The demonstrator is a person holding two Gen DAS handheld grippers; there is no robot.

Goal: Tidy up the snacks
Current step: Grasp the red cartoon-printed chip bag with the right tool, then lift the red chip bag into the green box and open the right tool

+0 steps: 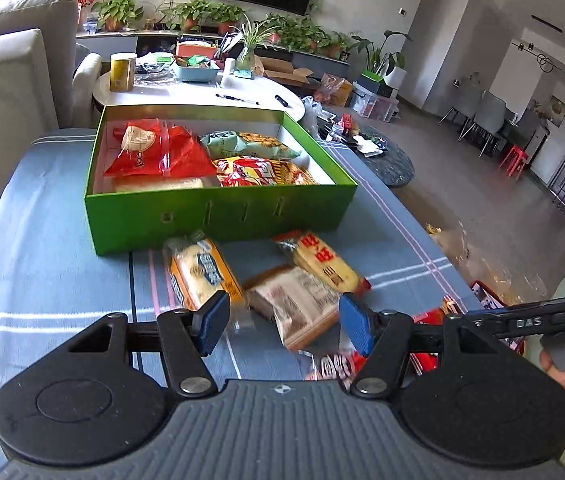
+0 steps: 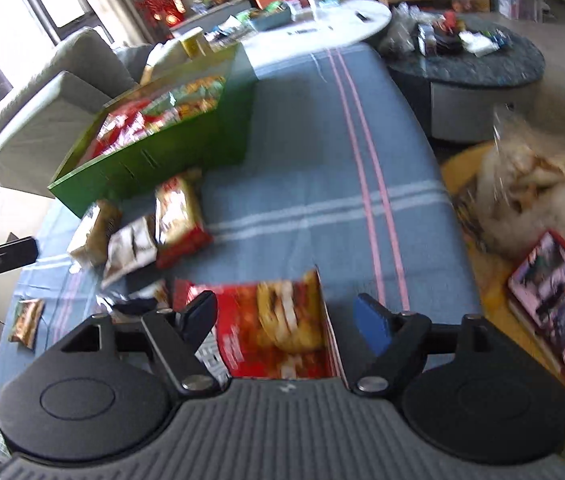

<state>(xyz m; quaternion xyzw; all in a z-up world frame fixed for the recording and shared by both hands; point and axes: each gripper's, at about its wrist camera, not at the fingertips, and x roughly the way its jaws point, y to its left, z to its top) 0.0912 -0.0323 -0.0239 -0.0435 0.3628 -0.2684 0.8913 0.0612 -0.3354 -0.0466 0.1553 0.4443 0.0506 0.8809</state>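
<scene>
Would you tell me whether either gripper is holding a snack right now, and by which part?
Neither holds anything: the left gripper is open above loose packets, and the right gripper is open over the red snack box, pads clear.

A: From my left feed, the box (image 1: 218, 216) at twelve o'clock is bright green outside, white inside. The worktop (image 1: 42, 264) cloth is blue-grey with white and pink stripes.

B: My right feed agrees: twin pink lines cross white bands. The carton (image 2: 278, 332) at six o'clock is red with yellow.

A: I see an orange-and-white packet (image 1: 202, 272) at eleven, a red-and-cream packet (image 1: 322, 260) at one. The fingers (image 1: 212, 322) have blue pads.
</scene>
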